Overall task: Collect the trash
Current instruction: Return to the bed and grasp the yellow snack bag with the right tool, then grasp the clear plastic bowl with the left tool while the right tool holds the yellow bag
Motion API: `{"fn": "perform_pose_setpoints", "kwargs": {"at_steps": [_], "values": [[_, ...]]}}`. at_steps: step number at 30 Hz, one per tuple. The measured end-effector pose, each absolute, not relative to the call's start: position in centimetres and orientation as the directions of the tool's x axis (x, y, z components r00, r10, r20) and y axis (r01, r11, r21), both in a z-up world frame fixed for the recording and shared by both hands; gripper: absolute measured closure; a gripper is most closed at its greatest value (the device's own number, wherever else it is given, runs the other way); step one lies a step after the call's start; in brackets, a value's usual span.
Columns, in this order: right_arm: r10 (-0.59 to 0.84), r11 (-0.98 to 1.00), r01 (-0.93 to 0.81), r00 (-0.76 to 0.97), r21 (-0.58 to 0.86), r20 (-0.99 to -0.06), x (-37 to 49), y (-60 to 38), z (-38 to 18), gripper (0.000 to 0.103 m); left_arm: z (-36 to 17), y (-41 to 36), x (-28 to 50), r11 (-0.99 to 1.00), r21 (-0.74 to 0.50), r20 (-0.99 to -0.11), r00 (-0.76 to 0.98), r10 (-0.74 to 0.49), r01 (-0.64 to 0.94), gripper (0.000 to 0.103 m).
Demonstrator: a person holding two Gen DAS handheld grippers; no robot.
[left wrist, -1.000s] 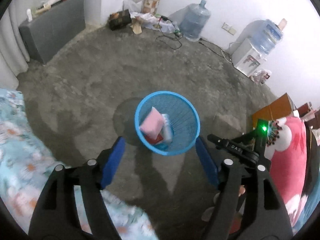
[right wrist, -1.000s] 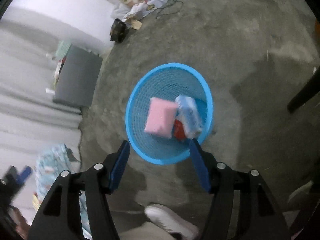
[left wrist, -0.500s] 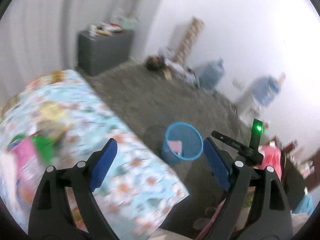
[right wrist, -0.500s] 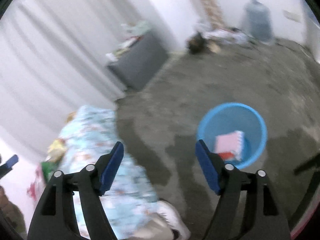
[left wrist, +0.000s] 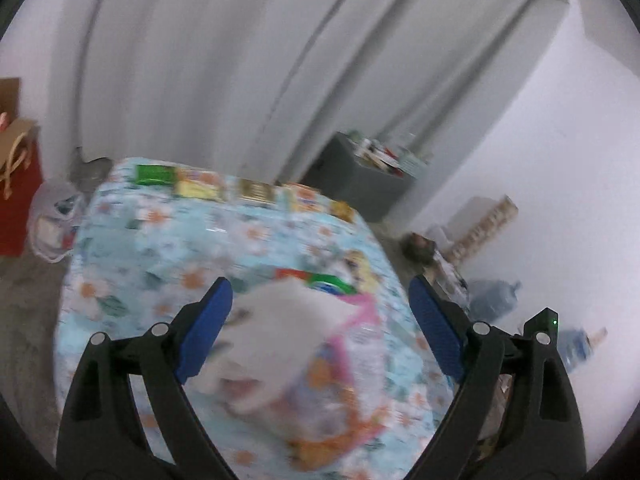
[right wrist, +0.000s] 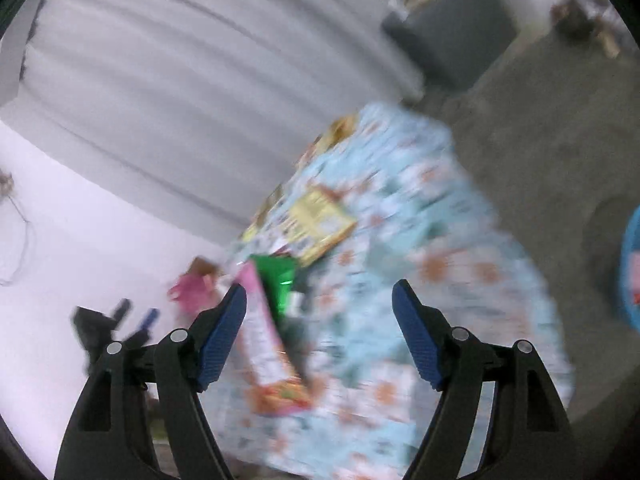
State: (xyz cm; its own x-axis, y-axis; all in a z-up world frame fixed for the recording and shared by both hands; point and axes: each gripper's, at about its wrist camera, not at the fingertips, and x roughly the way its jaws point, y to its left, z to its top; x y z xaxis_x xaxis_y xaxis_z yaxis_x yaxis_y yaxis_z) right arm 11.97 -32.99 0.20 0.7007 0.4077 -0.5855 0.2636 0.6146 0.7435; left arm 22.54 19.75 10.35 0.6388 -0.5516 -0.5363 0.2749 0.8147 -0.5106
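Observation:
A table with a light blue flowered cloth (left wrist: pixel 160 248) carries trash. In the left wrist view a blurred white wad (left wrist: pixel 280 332) lies on a pink and orange packet (left wrist: pixel 344 384), with a green packet (left wrist: pixel 332 282) behind and several small packs (left wrist: pixel 200 188) along the far edge. My left gripper (left wrist: pixel 318 324) hangs open above the white wad, nothing between its fingers. In the right wrist view my right gripper (right wrist: pixel 320 328) is open over the cloth (right wrist: pixel 440 280), above the pink packet (right wrist: pixel 264 344), a green packet (right wrist: pixel 278 276) and a yellow box (right wrist: pixel 320 226). The blue bin's rim (right wrist: pixel 628 272) shows at the right edge.
Grey curtains (left wrist: pixel 200 60) hang behind the table. A grey cabinet (left wrist: pixel 352 176) with clutter on top stands by the wall, water jugs (left wrist: pixel 492 300) beyond it. A red paper bag (left wrist: pixel 16 192) and a white plastic bag (left wrist: pixel 52 220) sit on the floor at left.
Both grippers swung up and away from the blue bin on the floor and now face the cloth-covered table. Their jaws stand a little wider than before.

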Motion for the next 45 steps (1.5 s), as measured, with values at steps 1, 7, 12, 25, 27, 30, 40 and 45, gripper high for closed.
{"fn": "perform_pose_setpoints", "kwargs": {"at_steps": [1, 7, 12, 25, 27, 30, 40, 45], "values": [[0.448, 0.584, 0.265, 0.682, 0.767, -0.577, 13.4, -32.2, -0.9, 0.030, 10.0, 20.6, 23.1, 0.818, -0.511, -0.539, 0.643, -0.545, 0.264, 0.018], [0.559, 0.435, 0.345, 0.620, 0.831, -0.550, 20.2, -29.4, -6.1, 0.030, 7.8, 23.6, 27.7, 0.810, -0.531, -0.529, 0.650, -0.546, 0.248, 0.018], [0.598, 0.278, 0.422, 0.627, 0.863, -0.500, 23.2, -29.5, -10.4, 0.030, 5.5, 23.4, 32.2, 0.800, -0.549, -0.551, 0.615, -0.564, 0.241, 0.023], [0.636, 0.188, 0.426, 0.633, 0.885, -0.441, 25.8, -30.6, -13.3, 0.040, 0.1, 18.6, 40.4, 0.831, -0.485, -0.665, 0.501, -0.554, 0.273, 0.050], [0.642, 0.175, 0.426, 0.635, 0.888, -0.431, 26.0, -30.7, -13.6, 0.043, -0.5, 17.8, 40.5, 0.848, -0.445, -0.691, 0.491, -0.530, 0.289, 0.055], [0.648, 0.158, 0.418, 0.640, 0.895, -0.413, 26.3, -30.8, -13.9, 0.049, -1.1, 16.9, 40.6, 0.872, -0.386, -0.723, 0.488, -0.488, 0.300, 0.067], [0.629, 0.119, 0.425, 0.667, 0.897, -0.399, 26.3, -31.3, -15.0, 0.078, -0.9, 16.4, 40.2, 0.875, -0.353, -0.733, 0.483, -0.479, 0.333, 0.092], [0.622, 0.104, 0.407, 0.685, 0.907, -0.379, 25.8, -31.7, -15.1, 0.084, -0.8, 16.7, 40.0, 0.872, -0.362, -0.726, 0.487, -0.485, 0.329, 0.094]]}}
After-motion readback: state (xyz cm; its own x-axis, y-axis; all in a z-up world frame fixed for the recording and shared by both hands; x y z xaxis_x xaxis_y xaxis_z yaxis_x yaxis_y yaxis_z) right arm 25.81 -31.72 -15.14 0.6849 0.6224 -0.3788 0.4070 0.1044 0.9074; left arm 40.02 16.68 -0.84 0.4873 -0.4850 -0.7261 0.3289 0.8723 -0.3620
